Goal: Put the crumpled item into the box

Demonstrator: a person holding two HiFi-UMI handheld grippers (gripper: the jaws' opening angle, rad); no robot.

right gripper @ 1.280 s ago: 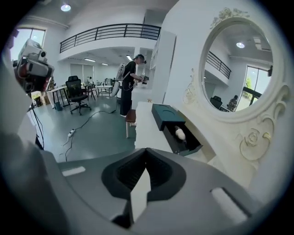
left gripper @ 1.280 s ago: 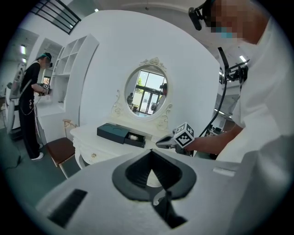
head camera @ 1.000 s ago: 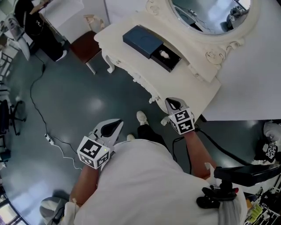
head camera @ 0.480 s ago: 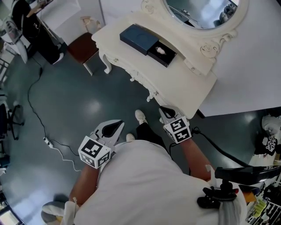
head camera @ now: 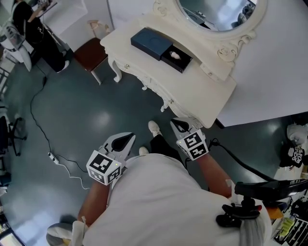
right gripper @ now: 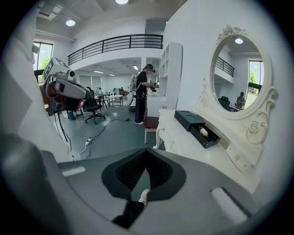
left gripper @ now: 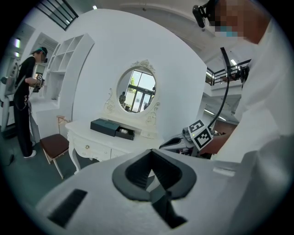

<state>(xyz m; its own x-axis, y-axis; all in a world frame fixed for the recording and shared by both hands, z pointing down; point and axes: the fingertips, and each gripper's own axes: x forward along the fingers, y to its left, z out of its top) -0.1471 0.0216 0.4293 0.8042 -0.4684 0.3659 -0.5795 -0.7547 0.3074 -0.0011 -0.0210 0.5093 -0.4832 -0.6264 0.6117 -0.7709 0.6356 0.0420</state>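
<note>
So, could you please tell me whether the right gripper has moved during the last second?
Yes. In the head view the right gripper has drawn back from the front edge of the white dressing table, which its tips overlapped earlier, toward the person's torso.

Crumpled item point(head camera: 177, 55) inside open dark box point(head camera: 149, 39) on white dressing table point(head camera: 202, 96), below mirror point(head camera: 216, 14).

The dressing table point(head camera: 202, 96) is cream-white. The box point(head camera: 150, 42) on it is dark navy, with a black tray around the pale crumpled item point(head camera: 177, 55). The floor point(head camera: 82, 115) is dark blue-grey, and the chair seat point(head camera: 90, 53) at far left is reddish brown. The left gripper point(head camera: 130, 138) and right gripper point(head camera: 173, 123) are pale grey, black inside, with black-and-white checked marker cubes.
</note>
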